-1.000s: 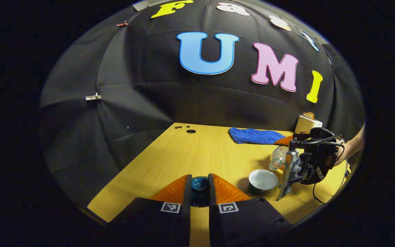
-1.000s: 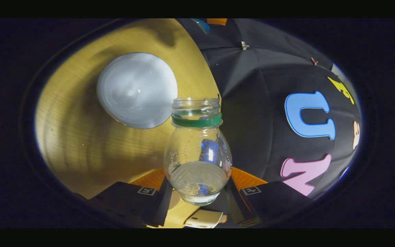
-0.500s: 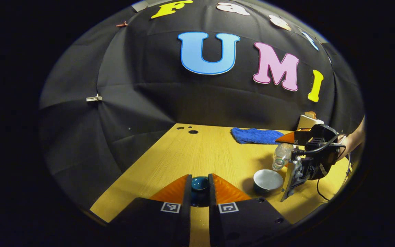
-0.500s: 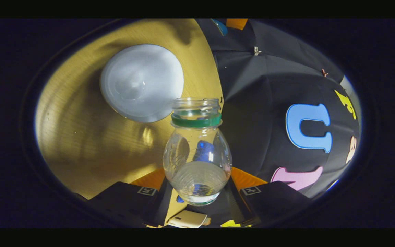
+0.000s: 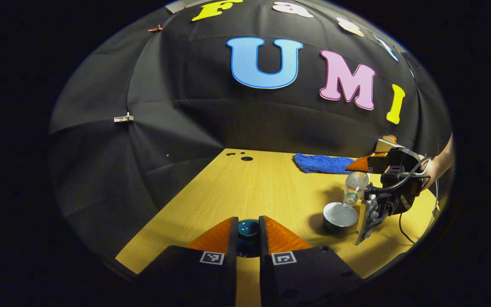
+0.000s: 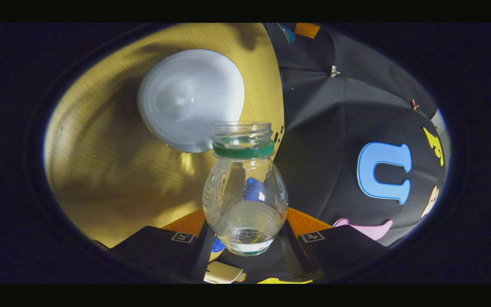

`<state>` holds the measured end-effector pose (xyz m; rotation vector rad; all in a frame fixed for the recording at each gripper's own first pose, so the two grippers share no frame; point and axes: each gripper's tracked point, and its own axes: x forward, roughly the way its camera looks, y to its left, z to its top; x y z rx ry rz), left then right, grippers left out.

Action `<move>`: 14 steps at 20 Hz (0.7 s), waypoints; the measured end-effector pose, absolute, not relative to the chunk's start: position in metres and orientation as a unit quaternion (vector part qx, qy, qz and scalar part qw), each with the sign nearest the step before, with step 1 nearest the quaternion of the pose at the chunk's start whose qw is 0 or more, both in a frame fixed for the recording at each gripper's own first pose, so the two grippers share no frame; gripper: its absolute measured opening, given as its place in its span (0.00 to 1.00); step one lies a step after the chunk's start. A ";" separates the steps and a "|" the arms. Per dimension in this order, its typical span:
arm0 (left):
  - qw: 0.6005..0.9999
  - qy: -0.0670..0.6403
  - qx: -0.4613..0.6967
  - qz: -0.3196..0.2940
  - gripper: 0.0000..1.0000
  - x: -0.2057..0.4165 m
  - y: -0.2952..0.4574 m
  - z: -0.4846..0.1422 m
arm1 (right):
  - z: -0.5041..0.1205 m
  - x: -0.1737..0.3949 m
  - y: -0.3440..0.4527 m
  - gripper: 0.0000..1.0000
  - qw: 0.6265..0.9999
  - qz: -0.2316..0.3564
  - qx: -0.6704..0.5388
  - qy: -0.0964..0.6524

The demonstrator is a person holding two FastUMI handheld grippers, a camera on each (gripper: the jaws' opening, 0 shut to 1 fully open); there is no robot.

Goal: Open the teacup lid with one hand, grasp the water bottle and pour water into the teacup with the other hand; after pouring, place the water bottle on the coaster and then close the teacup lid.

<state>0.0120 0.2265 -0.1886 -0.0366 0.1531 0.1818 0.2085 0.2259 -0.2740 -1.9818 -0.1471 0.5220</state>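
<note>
My left gripper is shut on the dark teal teacup lid, held low over the wooden table's near edge. To its right stands the teacup, dark outside and white inside. My right gripper is shut on a clear water bottle with a green neck ring and no cap. The bottle is tipped steeply, its mouth right over the cup's far rim. In the right gripper view the open teacup lies just beyond the bottle's mouth.
A blue cloth lies at the back of the table. A white box-like object stands at the back right, behind my right gripper. A person's arm reaches in from the right. Small holes mark the table's far edge.
The right gripper has tipped the bottle further and brought its mouth closer over the teacup. My left gripper has stayed shut on the lid and drifted slightly left.
</note>
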 end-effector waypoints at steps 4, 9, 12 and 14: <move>0.993 0.075 -0.014 0.093 0.26 0.007 0.229 -0.187 | -0.274 0.208 0.226 0.74 0.503 0.223 -0.832 -0.066; 0.993 0.076 -0.002 0.095 0.26 0.006 0.227 -0.189 | -0.273 0.205 0.231 0.74 0.487 0.227 -0.840 -0.077; 0.993 0.074 -0.006 0.092 0.26 0.005 0.221 -0.187 | -0.270 0.210 0.232 0.74 0.483 0.225 -0.843 -0.076; 0.993 0.074 -0.005 0.091 0.26 0.003 0.220 -0.188 | -0.267 0.211 0.233 0.74 0.475 0.220 -0.849 -0.079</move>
